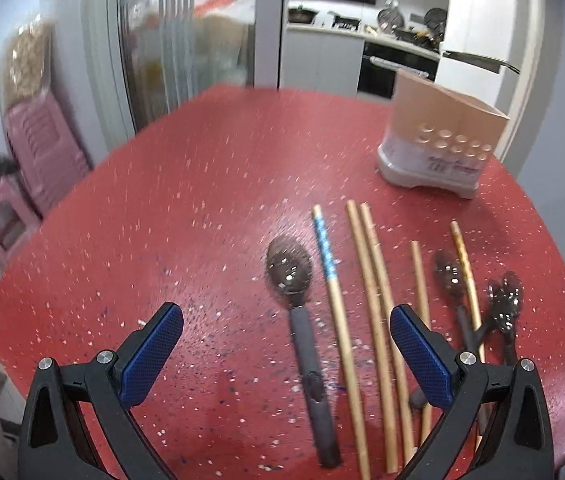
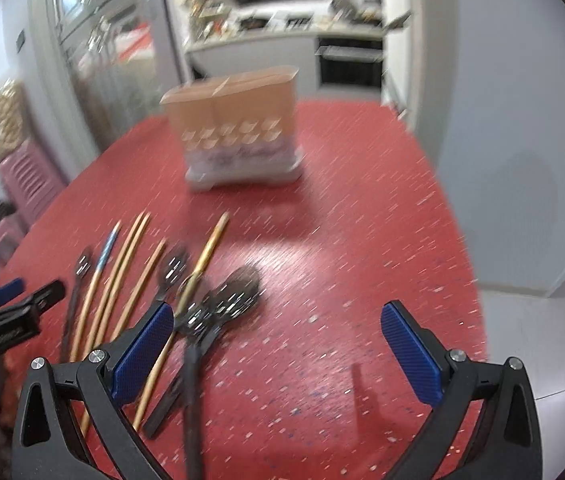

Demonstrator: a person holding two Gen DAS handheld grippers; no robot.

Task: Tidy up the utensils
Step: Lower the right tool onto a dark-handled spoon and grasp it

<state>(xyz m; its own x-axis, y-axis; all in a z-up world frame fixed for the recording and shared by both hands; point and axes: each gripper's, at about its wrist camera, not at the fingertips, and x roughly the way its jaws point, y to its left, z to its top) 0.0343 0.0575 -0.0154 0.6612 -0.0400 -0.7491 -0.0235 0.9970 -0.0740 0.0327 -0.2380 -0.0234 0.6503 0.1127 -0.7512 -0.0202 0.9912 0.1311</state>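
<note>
Two handheld grippers hover over a red speckled table strewn with utensils. The left gripper has its blue-padded jaws spread wide and empty above a dark spoon with a black handle, a blue-patterned chopstick and a pair of plain wooden chopsticks lying side by side. To the right lie a shorter chopstick, a gold-patterned chopstick crossing a second spoon, and a third spoon at the row's edge.

The right gripper is likewise open and holds nothing, with blurred spoons between its fingers and the left one's pad close beside them. The left gripper's tip shows at that view's left edge.

A tan utensil holder with a white base and round holes stands well beyond the utensils, near the table's far right. Nothing lies between it and the row.

Behind the table stand stacked pink plastic stools, a glass-door cabinet and, through a doorway, a kitchen counter with pans.
</note>
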